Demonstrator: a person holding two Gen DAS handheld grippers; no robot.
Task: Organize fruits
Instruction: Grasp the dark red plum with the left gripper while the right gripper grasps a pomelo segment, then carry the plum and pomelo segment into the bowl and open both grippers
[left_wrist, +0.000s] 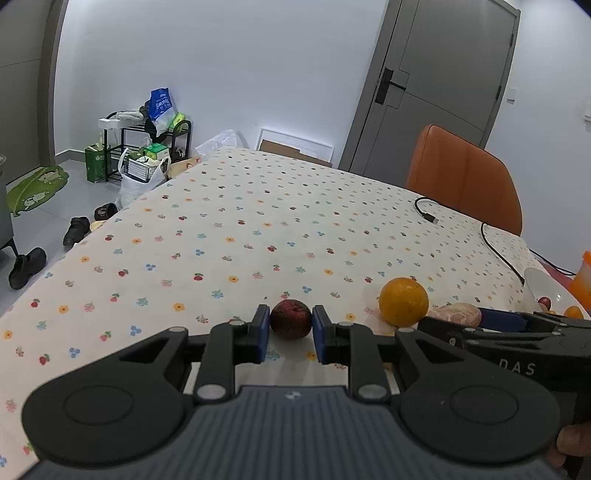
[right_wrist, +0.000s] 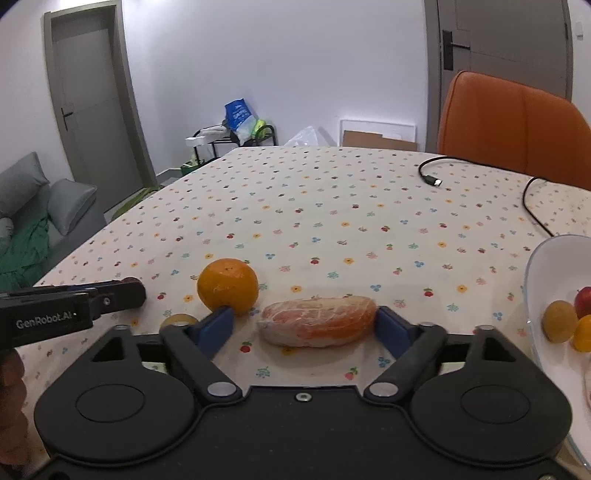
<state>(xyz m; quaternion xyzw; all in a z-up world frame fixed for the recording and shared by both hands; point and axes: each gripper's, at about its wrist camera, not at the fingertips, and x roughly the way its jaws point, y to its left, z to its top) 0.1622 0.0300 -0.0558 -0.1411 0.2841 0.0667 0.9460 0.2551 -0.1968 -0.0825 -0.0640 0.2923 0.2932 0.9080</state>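
White bowl (right_wrist: 546, 266) holds small fruits. Left tool (left_wrist: 290, 328) clamps dark red fruit (left_wrist: 290, 319) on table (right_wrist: 332, 206); right tool (right_wrist: 301, 325) wide open around wrapped pomelo wedge (right_wrist: 317, 322), orange (right_wrist: 228, 286) beside.

orange (right_wrist: 228, 286) left of wrapped fruit (right_wrist: 317, 322)

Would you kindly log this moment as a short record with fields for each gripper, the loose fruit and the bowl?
left gripper: fingers either side of the dark red round fruit on the floral tablecloth; contact unclear
right gripper: open wide around the peeled citrus piece in clear wrap
loose fruit: round orange beside the wrapped piece
white bowl: at the right, holding small red, yellow and orange fruits
other: black cable near the orange chair
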